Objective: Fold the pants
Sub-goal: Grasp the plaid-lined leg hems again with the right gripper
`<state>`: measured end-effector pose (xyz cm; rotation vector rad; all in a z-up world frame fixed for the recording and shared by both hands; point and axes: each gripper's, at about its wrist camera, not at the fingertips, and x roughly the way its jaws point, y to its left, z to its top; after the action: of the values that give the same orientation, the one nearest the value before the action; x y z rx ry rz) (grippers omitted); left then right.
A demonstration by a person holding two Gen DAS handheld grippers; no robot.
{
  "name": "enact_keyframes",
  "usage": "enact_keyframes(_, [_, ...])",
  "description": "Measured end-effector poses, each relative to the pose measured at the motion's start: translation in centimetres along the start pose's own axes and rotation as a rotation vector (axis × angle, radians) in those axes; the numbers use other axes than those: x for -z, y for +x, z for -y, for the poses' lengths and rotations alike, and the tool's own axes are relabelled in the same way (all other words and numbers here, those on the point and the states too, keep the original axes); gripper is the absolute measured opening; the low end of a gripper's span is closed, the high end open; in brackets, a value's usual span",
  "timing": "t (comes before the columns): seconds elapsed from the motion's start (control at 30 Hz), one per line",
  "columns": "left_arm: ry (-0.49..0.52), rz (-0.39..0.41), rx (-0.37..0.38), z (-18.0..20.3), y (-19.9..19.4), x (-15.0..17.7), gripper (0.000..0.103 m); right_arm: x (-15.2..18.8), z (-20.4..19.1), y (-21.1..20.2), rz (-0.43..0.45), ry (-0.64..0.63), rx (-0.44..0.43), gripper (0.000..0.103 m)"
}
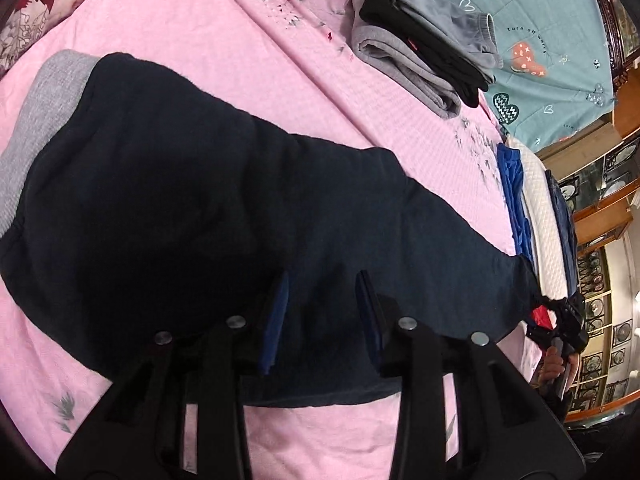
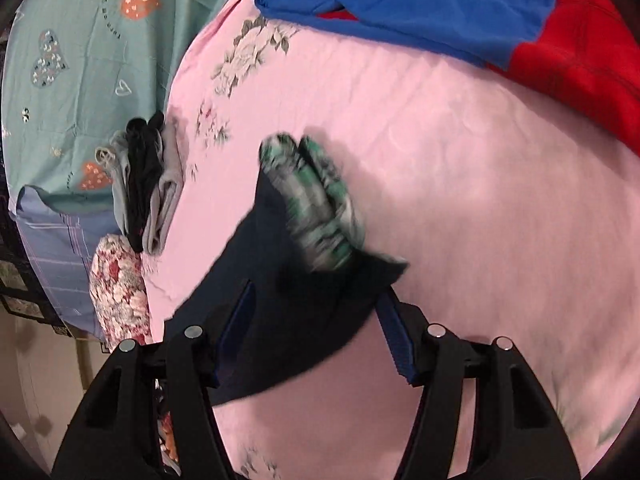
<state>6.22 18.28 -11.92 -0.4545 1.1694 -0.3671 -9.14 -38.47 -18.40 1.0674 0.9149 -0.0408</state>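
Navy pants [image 1: 208, 208] lie flat on pink sheet [image 1: 248, 40]; both tools spread, pinching nothing.

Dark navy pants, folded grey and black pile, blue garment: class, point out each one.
Dark navy pants [image 1: 200, 208]: left wrist view, on the wide upper part.
Folded grey and black pile [image 1: 420, 48]: left wrist view, on the black layer.
Blue garment [image 2: 420, 4]: right wrist view, on its middle.
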Motion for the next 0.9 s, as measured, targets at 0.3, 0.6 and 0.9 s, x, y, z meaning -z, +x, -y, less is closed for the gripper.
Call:
enact_keyframes(0.3, [0.071, -0.004, -0.101, 4.7, -0.5, 0.1, 0.036, -0.7, 0.0, 0.5, 0.084, -0.093, 0.047, 0.017])
enact_keyframes(0.6, [0.348, -0.166, 0.134, 22.4, 7.5, 1.2, 0.05, 0.8, -2.1, -1.2, 0.132, -0.234, 0.074, 0.017])
enact_keyframes(0.9, [0.371, -0.327, 0.169, 30.0, 17.3, 3.8, 0.022, 1.1, -2.1, -2.2, 0.12, -0.246, 0.012, 0.017])
